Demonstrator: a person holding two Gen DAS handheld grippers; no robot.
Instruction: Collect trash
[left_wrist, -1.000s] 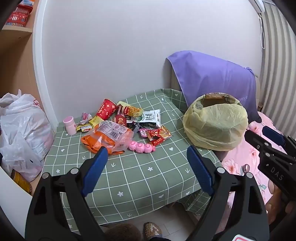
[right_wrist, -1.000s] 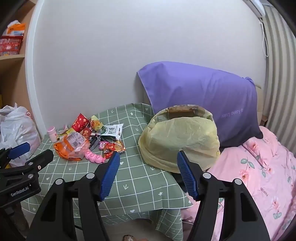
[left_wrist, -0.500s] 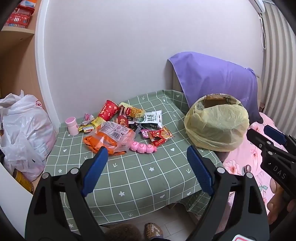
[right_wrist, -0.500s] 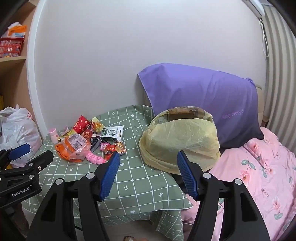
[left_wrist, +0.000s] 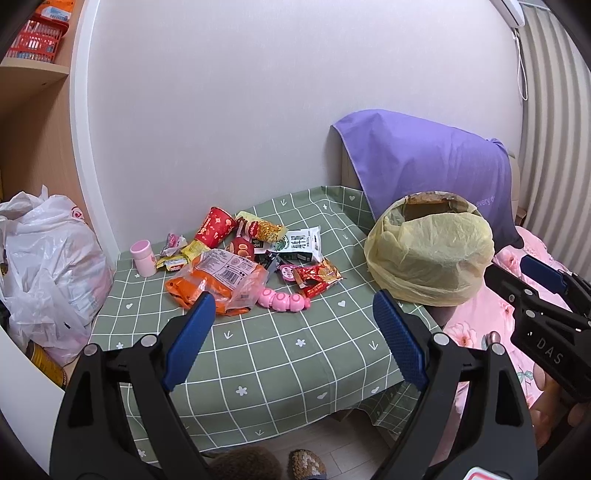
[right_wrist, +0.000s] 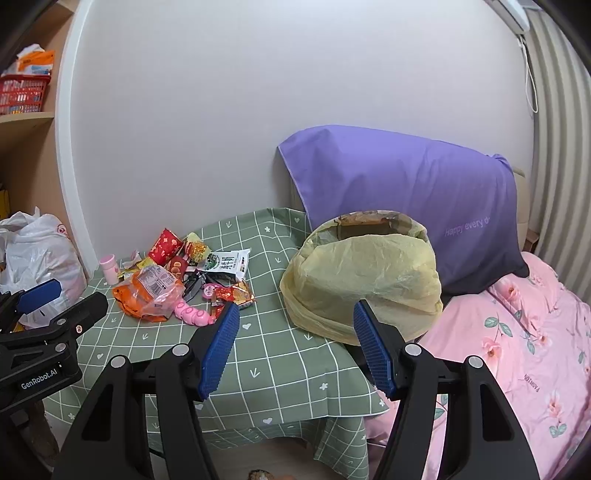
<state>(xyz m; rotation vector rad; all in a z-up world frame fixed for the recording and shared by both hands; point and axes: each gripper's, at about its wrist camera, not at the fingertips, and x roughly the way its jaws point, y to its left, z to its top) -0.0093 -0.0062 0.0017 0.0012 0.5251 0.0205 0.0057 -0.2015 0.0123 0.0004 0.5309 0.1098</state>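
Observation:
A heap of trash lies at the far left of the green checked table: an orange plastic bag, a red paper cup, a white carton pouch, red wrappers and a pink caterpillar toy. A bin lined with a yellow bag stands at the table's right edge. My left gripper is open and empty, well short of the heap. My right gripper is open and empty, before the bin.
A small pink cup stands left of the heap. A full white plastic bag sits left of the table under wooden shelves. A purple pillow and pink floral bedding lie to the right. Slippered feet show below.
Both grippers have drifted slightly, so the table and bin sit a little lower and further right in view. Neither gripper's opening has changed, and nothing on the table has moved.

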